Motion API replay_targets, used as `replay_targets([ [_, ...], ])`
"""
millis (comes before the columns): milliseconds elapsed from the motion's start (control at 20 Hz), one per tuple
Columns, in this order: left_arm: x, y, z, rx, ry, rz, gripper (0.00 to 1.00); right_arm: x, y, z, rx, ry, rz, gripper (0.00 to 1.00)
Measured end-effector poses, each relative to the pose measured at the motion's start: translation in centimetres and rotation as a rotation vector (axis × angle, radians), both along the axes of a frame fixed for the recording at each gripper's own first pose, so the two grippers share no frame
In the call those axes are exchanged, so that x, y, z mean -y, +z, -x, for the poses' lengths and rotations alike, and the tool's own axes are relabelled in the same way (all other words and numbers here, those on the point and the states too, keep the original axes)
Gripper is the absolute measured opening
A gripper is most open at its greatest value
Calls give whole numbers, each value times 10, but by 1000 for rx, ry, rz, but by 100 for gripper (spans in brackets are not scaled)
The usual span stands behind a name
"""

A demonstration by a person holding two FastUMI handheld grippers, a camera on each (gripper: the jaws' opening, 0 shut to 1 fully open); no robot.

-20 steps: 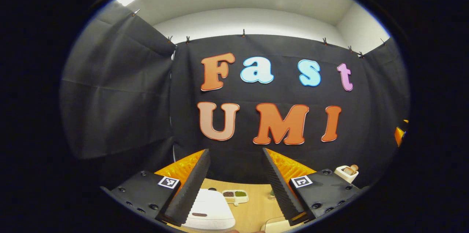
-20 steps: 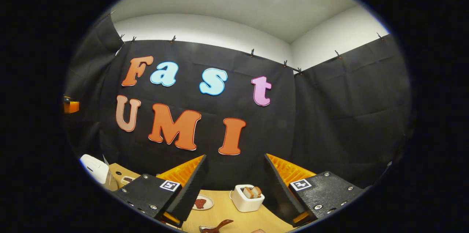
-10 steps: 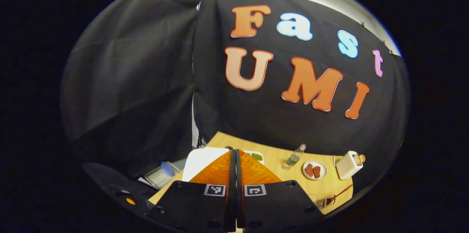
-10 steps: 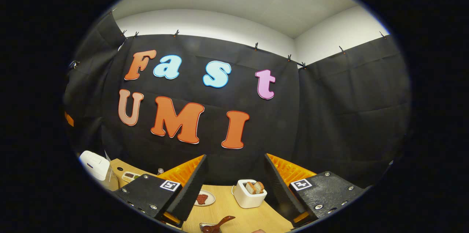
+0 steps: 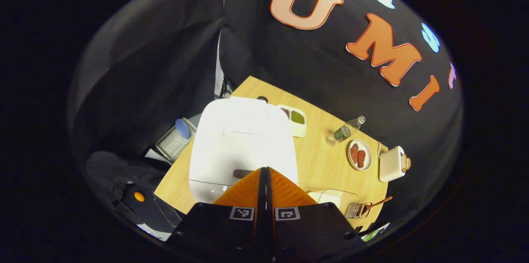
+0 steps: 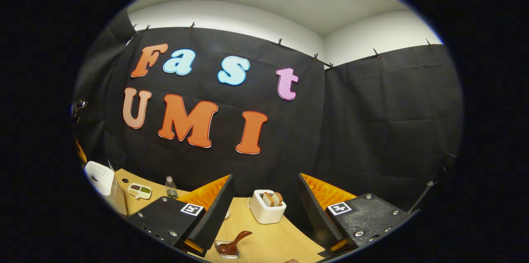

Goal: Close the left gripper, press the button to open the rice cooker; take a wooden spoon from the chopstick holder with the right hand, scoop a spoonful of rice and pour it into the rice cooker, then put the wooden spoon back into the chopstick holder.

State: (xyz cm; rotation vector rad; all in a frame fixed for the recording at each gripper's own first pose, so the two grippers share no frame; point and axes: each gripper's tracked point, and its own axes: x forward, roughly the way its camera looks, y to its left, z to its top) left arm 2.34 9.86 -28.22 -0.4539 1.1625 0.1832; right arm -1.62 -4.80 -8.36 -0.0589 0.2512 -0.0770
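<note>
So my left hand-held gripper (image 5: 264, 174) has its fingers pressed together, right above the rice cooker (image 5: 241, 141), lid still down on the tabletop (image 5: 318, 163). Button press comes next, I'd say. Right hand-held gripper (image 6: 264, 209) hangs spread apart; wooden spoon (image 6: 232, 244) untouched.

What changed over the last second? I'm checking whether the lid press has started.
The left gripper shut its fingers, tipped down and closed in over the rice cooker, its tips now near the lid's front edge. The right gripper stayed open and shifted only slightly; the wooden spoon lies untouched.
</note>
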Motion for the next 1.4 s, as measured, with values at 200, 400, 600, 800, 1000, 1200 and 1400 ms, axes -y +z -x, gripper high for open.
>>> replay_targets([
  [200,-7,-49,-4,-121,-17,25,5,7,-11,11,-39,-45,4,93],
  [400,-7,-79,-2,-197,-14,52,5,14,-21,20,-73,-88,12,93],
  [600,-10,-97,1,-214,-21,51,6,11,-28,19,-97,-97,15,93],
  [800,-7,-95,3,-200,-22,46,5,2,-39,12,-115,-77,-13,93],
  [1000,-14,-64,0,-101,-6,-7,5,-1,-58,2,-147,-53,-28,93],
  [1200,-8,-20,3,13,-5,-14,5,-6,-82,-5,-188,-21,-63,93],
  [1400,1,-1,10,143,-12,-68,5,-11,-111,-8,-245,17,-100,93],
])
